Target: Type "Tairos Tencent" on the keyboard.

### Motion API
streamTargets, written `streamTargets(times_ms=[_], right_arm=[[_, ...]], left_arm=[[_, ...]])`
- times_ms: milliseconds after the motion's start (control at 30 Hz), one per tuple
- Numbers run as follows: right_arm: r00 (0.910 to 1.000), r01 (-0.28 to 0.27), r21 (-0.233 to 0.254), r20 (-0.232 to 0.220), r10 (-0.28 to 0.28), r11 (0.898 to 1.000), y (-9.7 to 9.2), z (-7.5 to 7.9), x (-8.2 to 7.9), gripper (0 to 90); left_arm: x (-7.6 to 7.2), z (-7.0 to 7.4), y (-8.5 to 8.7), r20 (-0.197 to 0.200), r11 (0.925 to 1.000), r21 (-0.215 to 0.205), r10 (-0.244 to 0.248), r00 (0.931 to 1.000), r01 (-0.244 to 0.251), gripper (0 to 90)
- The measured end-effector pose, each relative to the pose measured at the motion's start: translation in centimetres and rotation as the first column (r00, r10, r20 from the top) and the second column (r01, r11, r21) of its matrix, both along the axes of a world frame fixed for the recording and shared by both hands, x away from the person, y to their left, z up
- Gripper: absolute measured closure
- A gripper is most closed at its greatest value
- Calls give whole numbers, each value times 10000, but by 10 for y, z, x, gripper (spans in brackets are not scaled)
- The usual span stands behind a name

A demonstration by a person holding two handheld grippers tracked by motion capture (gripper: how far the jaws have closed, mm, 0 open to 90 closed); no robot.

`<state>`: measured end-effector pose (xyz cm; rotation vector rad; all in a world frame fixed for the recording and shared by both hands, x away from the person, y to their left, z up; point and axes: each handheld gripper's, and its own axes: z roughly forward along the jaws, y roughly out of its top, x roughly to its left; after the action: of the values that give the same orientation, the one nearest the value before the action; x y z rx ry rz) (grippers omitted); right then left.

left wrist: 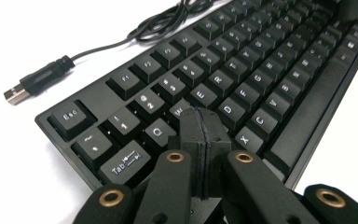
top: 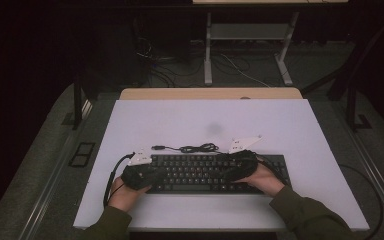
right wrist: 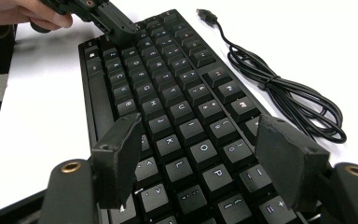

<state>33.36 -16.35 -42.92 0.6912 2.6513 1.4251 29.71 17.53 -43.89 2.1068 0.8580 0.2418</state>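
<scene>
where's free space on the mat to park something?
Bare: the white mat behind the USB cable up to the far edge, plus both side strips beside the keyboard. Crowded: keyboard, with the left tongs and right tongs over it.
</scene>
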Motion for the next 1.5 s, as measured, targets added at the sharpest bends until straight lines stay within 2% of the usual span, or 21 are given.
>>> streamTargets(times_ms=[300, 400, 833, 1167, 1367, 1500], right_arm=[[10000, 5, 12, 15, -5, 10000, 0, 0, 0, 315], [10000, 0, 24, 23, 0, 10000, 0, 0, 0, 315], [9997, 211, 197, -82, -209, 9996, 4, 1, 6, 351], [9997, 218, 273, -143, -214, 9994, 8, 2, 12, 475], [9997, 173, 324, -178, -167, 9993, 13, 3, 15, 513], [9997, 139, 300, -212, -133, 9995, 16, 3, 17, 541]], left_arm=[[0, 1, 0, 1, 10000, -6, 12, 10000, -12, 887], [-1, 2, 1, 27, 9999, -126, 39, 10000, -39, 886], [-2, 4, 1, 41, 9995, -310, 9, 10000, -7, 812], [-3, 5, 0, 20, 9985, -532, -103, 9999, 104, 703], [-4, 6, 0, 55, 9981, -589, -163, 9999, 166, 648], [-4, 6, -1, 115, 9981, -601, -101, 9999, 107, 574]])
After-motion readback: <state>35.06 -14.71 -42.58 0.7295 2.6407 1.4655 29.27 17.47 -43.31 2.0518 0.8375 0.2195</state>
